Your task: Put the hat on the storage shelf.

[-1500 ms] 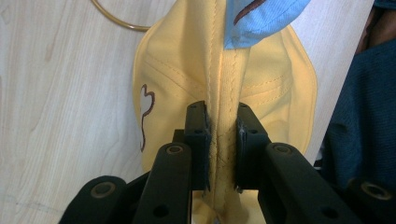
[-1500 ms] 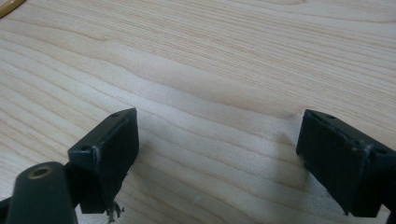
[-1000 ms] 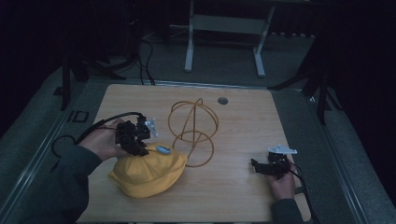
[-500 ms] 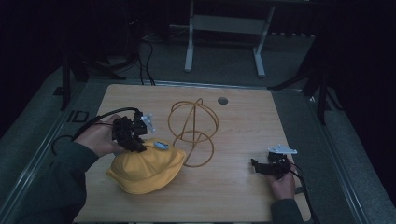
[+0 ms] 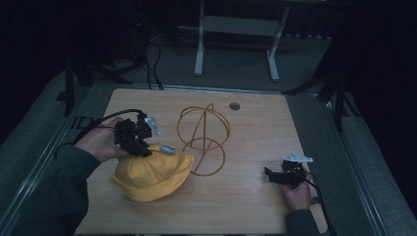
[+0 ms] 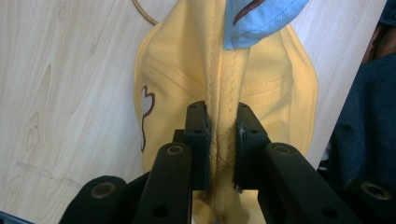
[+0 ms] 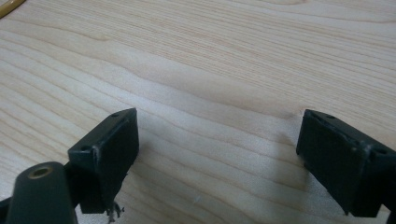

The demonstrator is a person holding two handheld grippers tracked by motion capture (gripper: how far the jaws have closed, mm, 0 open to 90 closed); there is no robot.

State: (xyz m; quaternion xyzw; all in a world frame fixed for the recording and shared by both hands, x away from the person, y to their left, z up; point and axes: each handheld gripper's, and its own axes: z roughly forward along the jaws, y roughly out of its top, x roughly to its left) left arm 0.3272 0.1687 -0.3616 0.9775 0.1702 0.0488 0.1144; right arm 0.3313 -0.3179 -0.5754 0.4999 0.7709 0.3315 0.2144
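A yellow cap (image 5: 152, 172) with a light blue patch lies on the wooden table (image 5: 246, 206), left of centre. My left gripper (image 5: 142, 151) is shut on the cap's top; in the left gripper view the yellow cap (image 6: 219, 93) has a fold of its fabric pinched between the pads of my left gripper (image 6: 220, 140), with the blue patch (image 6: 261, 18) above. Just right of the cap stands a gold wire stand (image 5: 202, 137). My right gripper (image 5: 269, 175) rests at the table's right front, open, and in the right gripper view my right gripper (image 7: 217, 154) has bare wood between its jaws.
A small round grommet (image 5: 234, 105) sits in the table near its far edge. A cable (image 5: 98, 123) trails from the left gripper over the left edge. Beyond the table stand a white frame's legs (image 5: 199, 49) on a dark floor.
My left hand has shifted slightly up and away with the cap's top pinched, and the cap has been pulled a little taller. The right gripper has stayed put.
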